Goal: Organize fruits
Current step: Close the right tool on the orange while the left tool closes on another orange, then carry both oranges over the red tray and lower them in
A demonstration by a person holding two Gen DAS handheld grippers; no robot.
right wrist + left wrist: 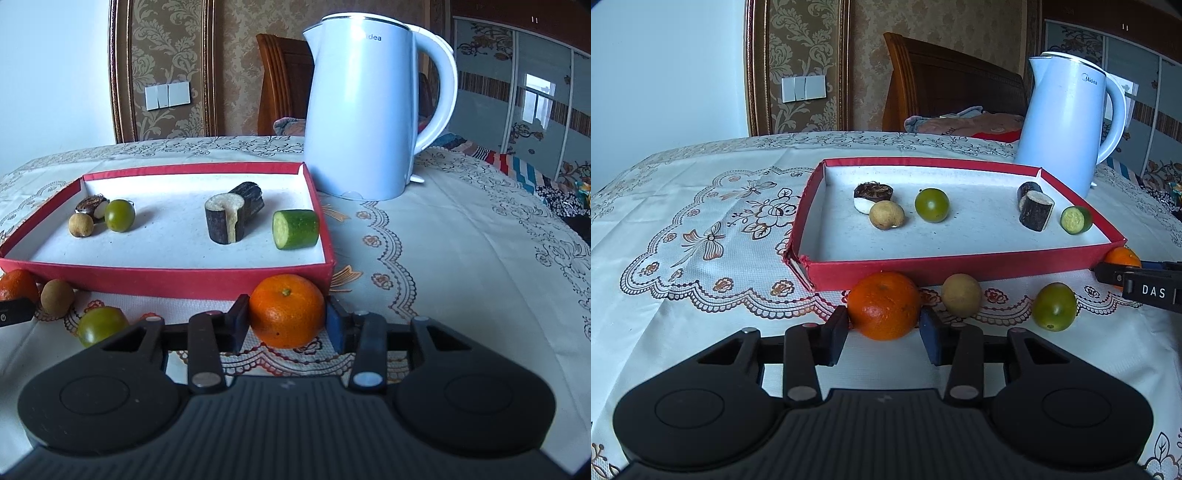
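Observation:
My left gripper (882, 325) is shut on an orange tangerine (883, 305) on the tablecloth, just in front of the red tray (960, 266). My right gripper (286, 320) is shut on a second tangerine (287, 310) by the tray's near right corner (325, 271). A brown longan (961, 295) and a green fruit (1054, 306) lie on the cloth between the two grippers. In the tray lie a longan (886, 215), a green fruit (931, 205), a dark water chestnut (872, 195), two sugarcane pieces (1036, 210) and a cucumber piece (1076, 220).
A white electric kettle (362, 110) stands behind the tray's far right corner. A wooden chair (942, 81) stands beyond the table. The lace-patterned tablecloth (701, 229) extends left of the tray and right of it (461, 258).

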